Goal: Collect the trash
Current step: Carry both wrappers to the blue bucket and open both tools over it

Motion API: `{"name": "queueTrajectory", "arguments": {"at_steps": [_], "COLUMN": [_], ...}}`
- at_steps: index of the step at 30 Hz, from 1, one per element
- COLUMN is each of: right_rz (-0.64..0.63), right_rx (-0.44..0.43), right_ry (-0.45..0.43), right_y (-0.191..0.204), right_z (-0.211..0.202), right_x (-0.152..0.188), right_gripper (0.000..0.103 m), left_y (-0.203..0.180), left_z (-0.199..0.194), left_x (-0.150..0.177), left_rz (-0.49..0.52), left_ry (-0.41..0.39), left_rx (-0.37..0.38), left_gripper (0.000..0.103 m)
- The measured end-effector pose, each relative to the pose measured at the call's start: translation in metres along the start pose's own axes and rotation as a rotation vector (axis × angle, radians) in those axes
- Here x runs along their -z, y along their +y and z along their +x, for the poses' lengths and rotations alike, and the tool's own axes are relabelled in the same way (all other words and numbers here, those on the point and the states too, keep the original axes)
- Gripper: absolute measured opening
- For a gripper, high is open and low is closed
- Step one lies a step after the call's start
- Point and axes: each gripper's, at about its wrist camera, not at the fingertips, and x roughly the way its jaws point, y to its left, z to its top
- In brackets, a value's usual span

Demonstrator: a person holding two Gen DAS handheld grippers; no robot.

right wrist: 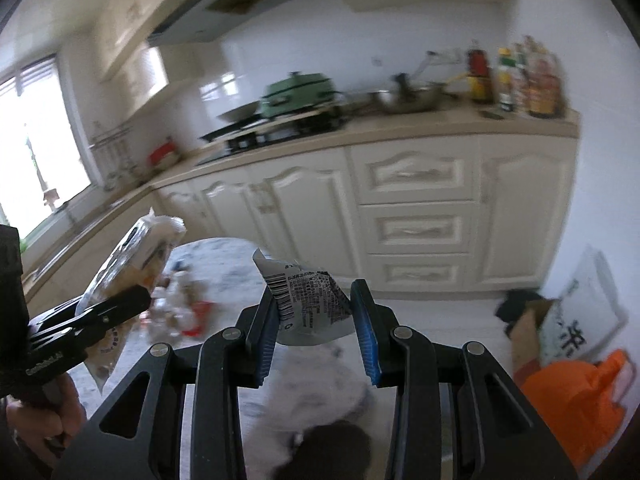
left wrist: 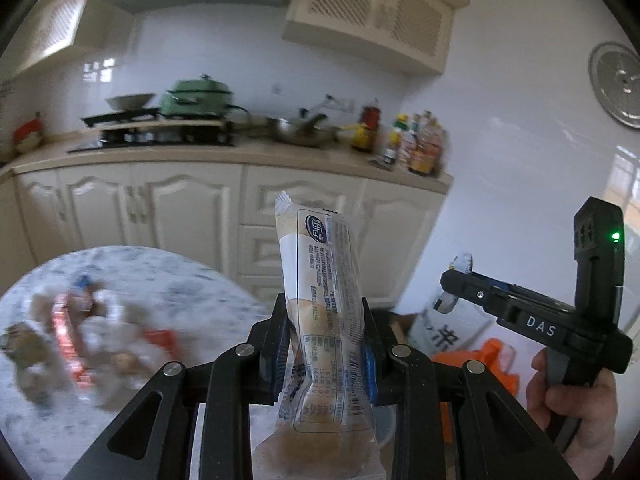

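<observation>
My left gripper (left wrist: 325, 334) is shut on a long clear snack wrapper (left wrist: 320, 280) with printed text, which stands upright between the blue pads. My right gripper (right wrist: 316, 316) is shut on a crumpled silver wrapper (right wrist: 308, 300) with a barcode. Each gripper shows in the other's view: the right gripper (left wrist: 448, 288) at the right with its silver scrap, the left gripper (right wrist: 136, 296) at the left with the clear wrapper (right wrist: 132, 256). Both are lifted above a round marbled table (left wrist: 168, 280). A blurred pile of wrappers (left wrist: 88, 332) lies on it at the left.
Cream kitchen cabinets (left wrist: 160, 208) and a counter with a green pot (left wrist: 196, 98), a pan and bottles (left wrist: 420, 144) stand behind. On the floor at the right lie an orange bag (right wrist: 576, 404), a white printed bag (right wrist: 580, 328) and a cardboard piece. A person's hands hold both tools.
</observation>
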Motion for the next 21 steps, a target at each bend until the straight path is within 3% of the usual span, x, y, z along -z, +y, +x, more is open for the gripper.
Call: {"name": "queueTrajectory", "arguments": {"at_steps": [9, 21], "right_rz": [0.149, 0.317], "right_rx": [0.093, 0.122], "right_ry": [0.110, 0.264], "right_y": [-0.097, -0.187], "right_z": [0.031, 0.095], "right_x": [0.033, 0.088], "right_gripper": [0.036, 0.036], "left_y": [-0.053, -0.097], "left_z": [0.114, 0.280], "left_x": [-0.004, -0.011], "left_rz": [0.034, 0.031], "left_ry": [0.180, 0.439], "left_rx": [0.108, 0.150], "left_gripper": [0.026, 0.026]}}
